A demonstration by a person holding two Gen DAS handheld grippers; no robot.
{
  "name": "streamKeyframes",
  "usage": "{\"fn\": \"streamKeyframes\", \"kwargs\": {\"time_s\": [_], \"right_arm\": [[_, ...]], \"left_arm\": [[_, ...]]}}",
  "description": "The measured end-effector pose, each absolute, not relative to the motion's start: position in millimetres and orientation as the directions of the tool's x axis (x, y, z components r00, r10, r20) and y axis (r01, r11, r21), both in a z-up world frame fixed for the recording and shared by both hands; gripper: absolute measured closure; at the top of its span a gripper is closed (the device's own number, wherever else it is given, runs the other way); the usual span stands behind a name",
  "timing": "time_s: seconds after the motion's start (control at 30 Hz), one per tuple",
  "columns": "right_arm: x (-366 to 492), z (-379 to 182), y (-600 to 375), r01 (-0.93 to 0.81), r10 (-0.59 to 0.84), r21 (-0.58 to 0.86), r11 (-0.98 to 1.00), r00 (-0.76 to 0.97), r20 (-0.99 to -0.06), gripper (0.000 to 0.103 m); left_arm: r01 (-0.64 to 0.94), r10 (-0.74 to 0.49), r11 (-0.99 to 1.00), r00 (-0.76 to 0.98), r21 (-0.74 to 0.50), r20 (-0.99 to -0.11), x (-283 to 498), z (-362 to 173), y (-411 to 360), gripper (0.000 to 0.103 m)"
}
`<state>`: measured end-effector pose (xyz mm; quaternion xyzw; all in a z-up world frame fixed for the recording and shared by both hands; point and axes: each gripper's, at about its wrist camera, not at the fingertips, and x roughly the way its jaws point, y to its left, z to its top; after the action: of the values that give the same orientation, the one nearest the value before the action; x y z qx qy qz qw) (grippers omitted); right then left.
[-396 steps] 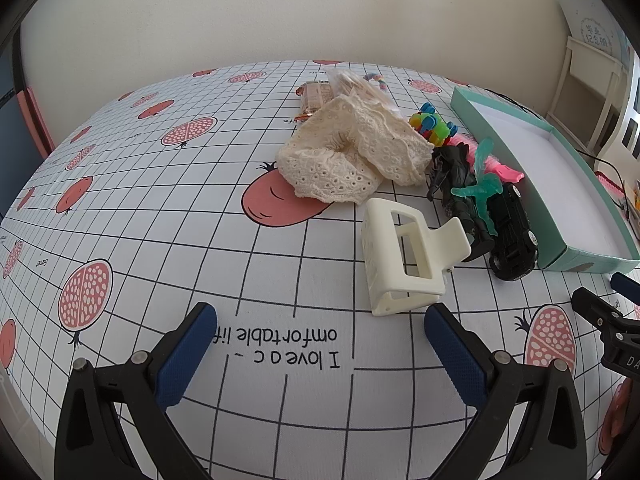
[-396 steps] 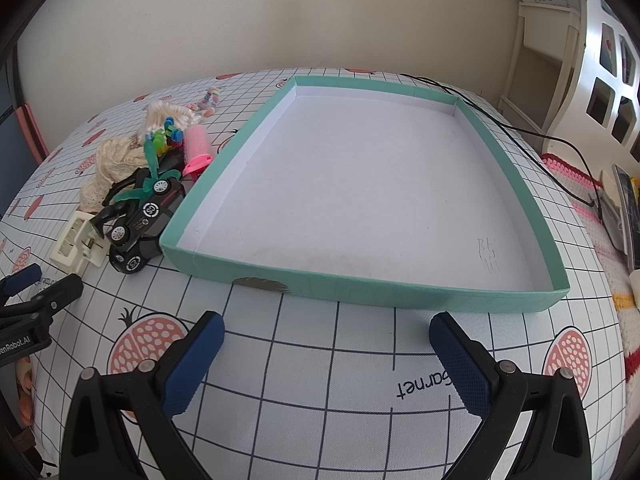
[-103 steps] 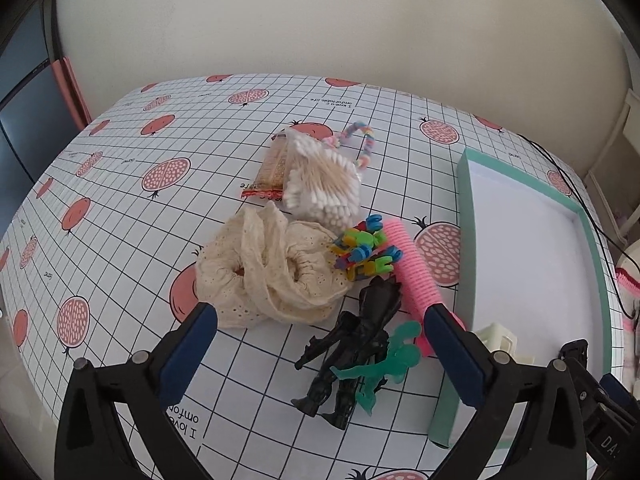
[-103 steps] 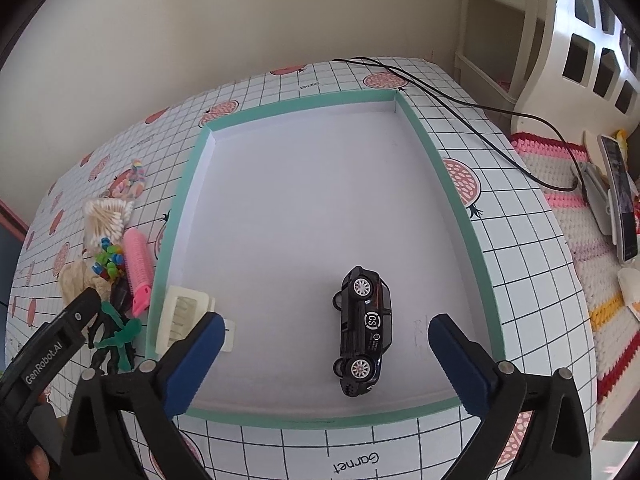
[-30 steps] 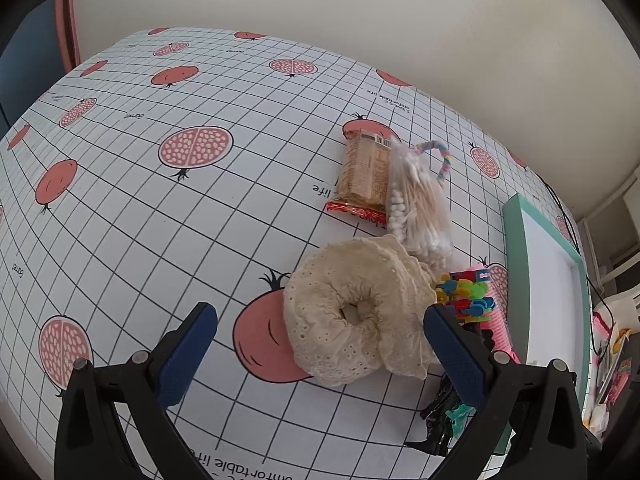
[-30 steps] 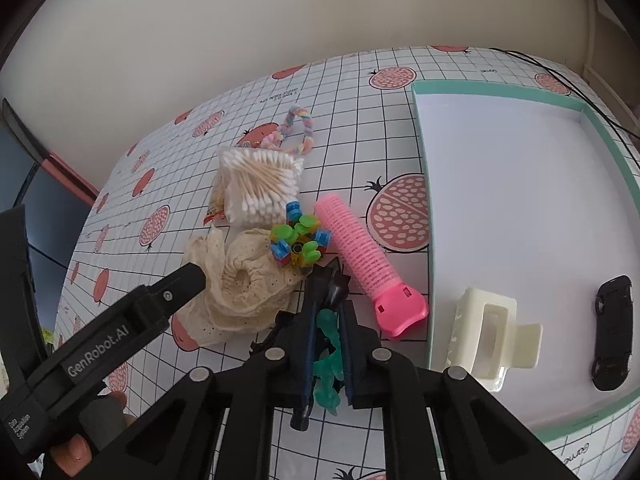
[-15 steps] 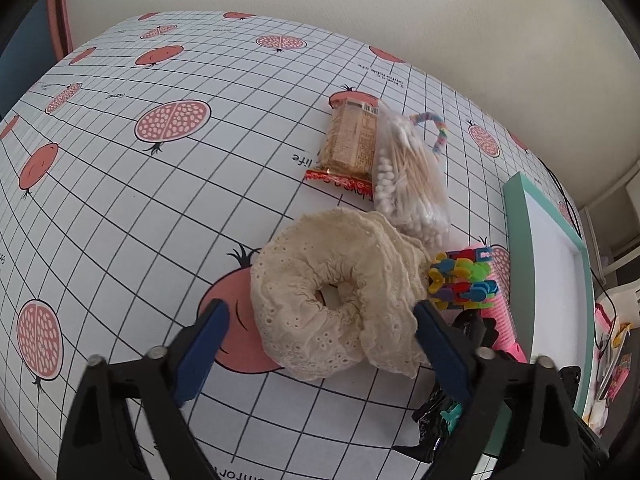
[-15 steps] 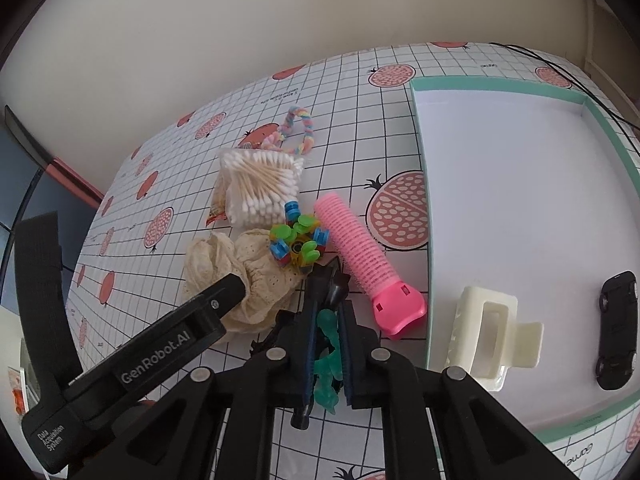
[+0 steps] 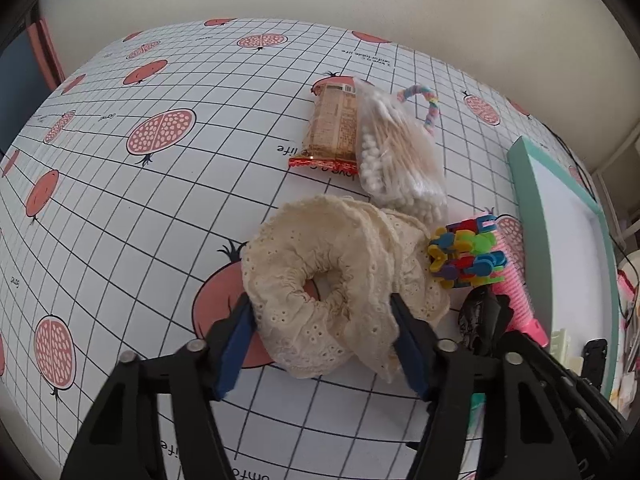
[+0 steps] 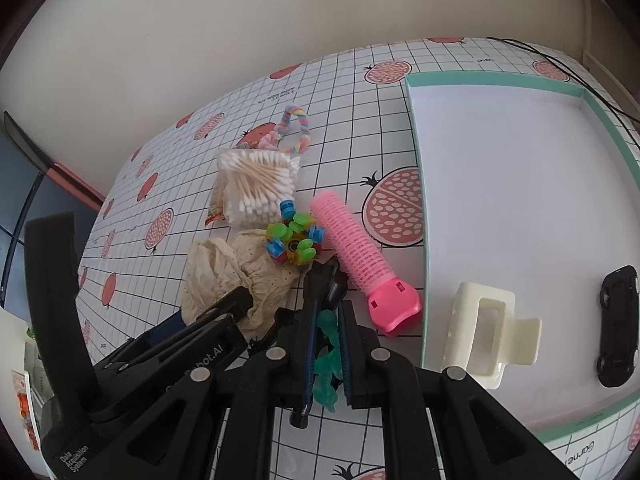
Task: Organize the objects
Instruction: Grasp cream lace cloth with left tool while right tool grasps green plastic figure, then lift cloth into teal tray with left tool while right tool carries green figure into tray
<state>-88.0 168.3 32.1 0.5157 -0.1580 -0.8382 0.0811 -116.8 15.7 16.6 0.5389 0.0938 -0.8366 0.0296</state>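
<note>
— Two grippers were at work over the pomegranate-print tablecloth. From the left wrist, the left gripper had its blue pads narrowed onto either side of the cream lace scrunchie, which lay on the cloth just beside the colourful clip toy and the bag of cotton swabs. What worried you there?

— The lace was loose and floppy. A frill looked liable to slip from the pads, or to snag the clip toy touching its edge and drag it along. The snack bar and pastel loop lay well apart and seemed safe. That view gave the scrunchie's open centre and both pads plainly; of the teal tray it showed only one edge.

— And from the right wrist?

— The right gripper had its jaws nearly closed on a green figure, with a black toy figure at its tips. I could not tell whether the black one was gripped too. If only the green one was pinched, the other might fall short of the tray. The pink hair roller sat just beside, easily knocked.

— What else did that camera show?

— The tray's inside: the cream hair claw and black toy car lay in it, much of its floor bare. Only part of the scrunchie showed.
</note>
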Motion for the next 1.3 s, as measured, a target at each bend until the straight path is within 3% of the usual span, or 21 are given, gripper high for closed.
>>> {"fn": "streamKeyframes", "kwargs": {"time_s": [0.07,0.37,0.7,1.13,1.3], "right_arm": [[-89,32,168,-0.025,-0.298,0.347,-0.937,-0.455,-0.839,0.091],[-88,34,172,-0.020,-0.305,0.353,-0.935,-0.458,-0.835,0.092],[-84,54,184,-0.018,-0.334,0.398,-0.917,-0.510,-0.793,0.092],[-78,81,199,-0.015,-0.353,0.443,-0.896,-0.581,-0.733,0.092],[-76,84,211,-0.029,-0.336,0.438,-0.898,-0.596,-0.729,0.092]], "left_arm": [[0.135,0.073,-0.981,-0.418,-0.142,-0.906,-116,18,19,0.056],[0.116,0.119,-0.976,-0.422,-0.183,-0.899,-116,21,19,0.079],[0.156,0.098,-0.968,-0.489,-0.197,-0.867,-115,42,14,0.082],[0.178,0.067,-0.947,-0.702,-0.266,-0.709,-91,111,-3,0.083],[0.147,0.071,-0.956,-0.725,-0.254,-0.685,-87,118,4,0.083]]}}
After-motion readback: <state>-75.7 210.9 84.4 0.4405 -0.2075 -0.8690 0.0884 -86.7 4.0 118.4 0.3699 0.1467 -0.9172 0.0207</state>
